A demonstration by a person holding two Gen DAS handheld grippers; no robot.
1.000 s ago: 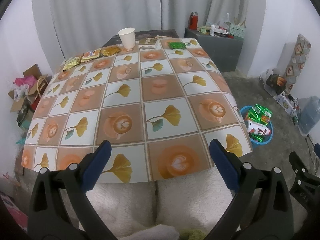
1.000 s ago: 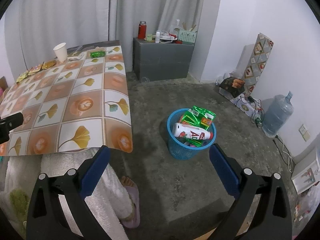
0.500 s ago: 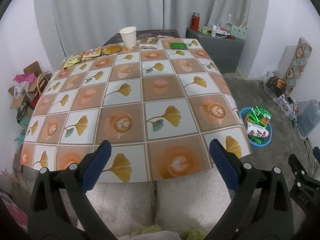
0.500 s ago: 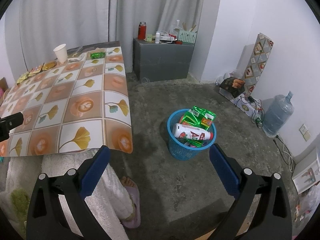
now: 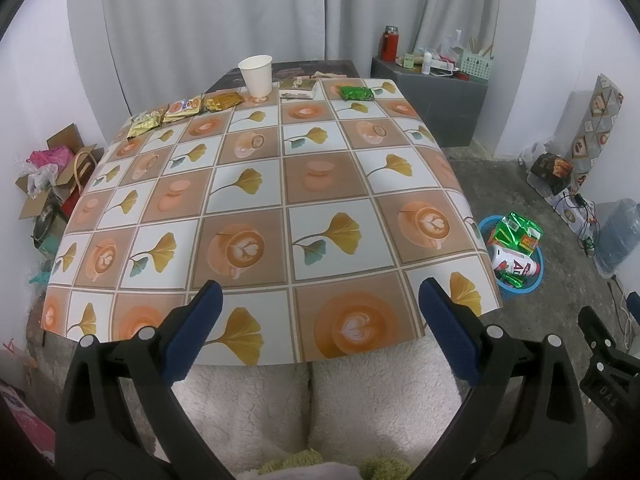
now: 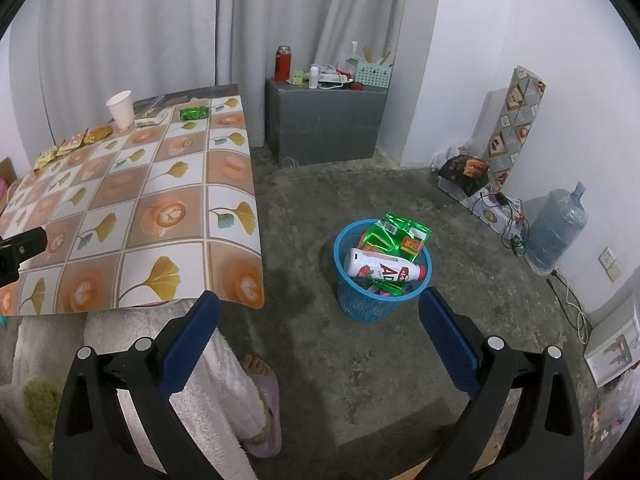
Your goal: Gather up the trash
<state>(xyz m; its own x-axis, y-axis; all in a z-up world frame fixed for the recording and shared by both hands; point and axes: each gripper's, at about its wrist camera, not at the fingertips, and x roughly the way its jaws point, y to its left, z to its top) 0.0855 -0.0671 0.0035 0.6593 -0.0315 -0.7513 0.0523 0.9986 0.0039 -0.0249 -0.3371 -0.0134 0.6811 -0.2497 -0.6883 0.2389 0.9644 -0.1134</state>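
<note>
A white paper cup [image 5: 256, 75] stands at the far edge of the table [image 5: 256, 200], with a green packet [image 5: 356, 93], a flat wrapper [image 5: 298, 89] and several yellow snack packets [image 5: 184, 108] beside it. My left gripper [image 5: 320, 312] hovers open over the near table edge, holding nothing. The blue trash basket [image 6: 380, 304] on the floor holds a white bottle [image 6: 384, 270] and green bags [image 6: 396, 234]. My right gripper [image 6: 318, 312] is open and empty, above the floor just short of the basket. The basket [image 5: 532, 280] also shows right of the table.
A person's fleece-clad legs [image 5: 312, 408] and slippered foot [image 6: 260, 376] are below the grippers. A grey cabinet [image 6: 324, 120] with bottles stands at the back. A water jug [image 6: 556, 228], boxes and cables line the right wall. Cardboard boxes [image 5: 52, 176] sit left of the table.
The left wrist view has shifted slightly, so the table appears a little lower and to the right. Both grippers stay open and empty; nothing on the table moved.
</note>
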